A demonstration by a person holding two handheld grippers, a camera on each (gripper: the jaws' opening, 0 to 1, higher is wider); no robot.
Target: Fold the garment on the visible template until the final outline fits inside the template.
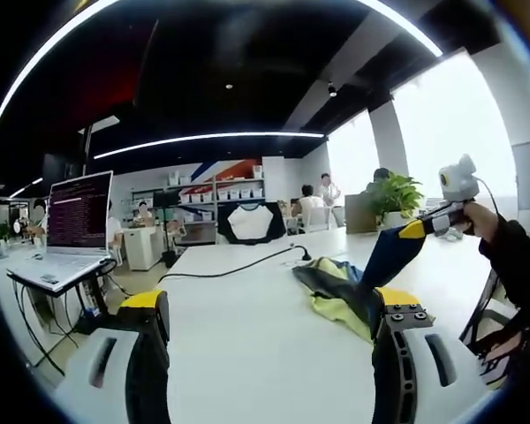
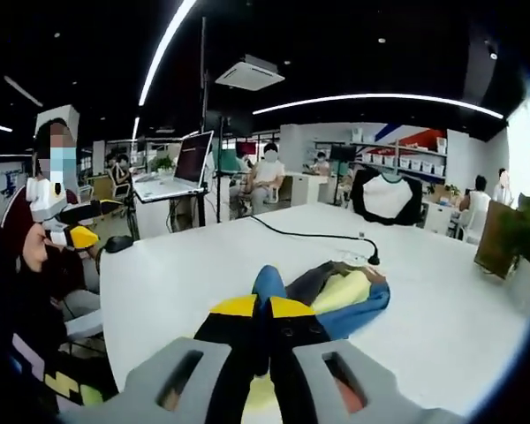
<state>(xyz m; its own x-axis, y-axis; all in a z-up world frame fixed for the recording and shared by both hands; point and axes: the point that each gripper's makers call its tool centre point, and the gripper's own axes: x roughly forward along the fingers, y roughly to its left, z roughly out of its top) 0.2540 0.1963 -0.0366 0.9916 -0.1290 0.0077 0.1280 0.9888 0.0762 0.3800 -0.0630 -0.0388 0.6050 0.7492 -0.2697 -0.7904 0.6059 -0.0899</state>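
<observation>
Garment, a soft crumpled heap of blue, yellow and dark fabric, lies on the smooth white table beside a thin black cable. The right gripper pinches a raised blue fold between closed jaws, while the left gripper hangs spread wide over bare tabletop.

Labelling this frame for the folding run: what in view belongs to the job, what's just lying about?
Job:
- garment, blue and yellow, bunched on the white table
- right gripper, shut on garment
- left gripper, jaws apart

Lying about:
- black cable across the table
- laptop on a stand
- potted plant
- black-and-white shirt behind the table
</observation>
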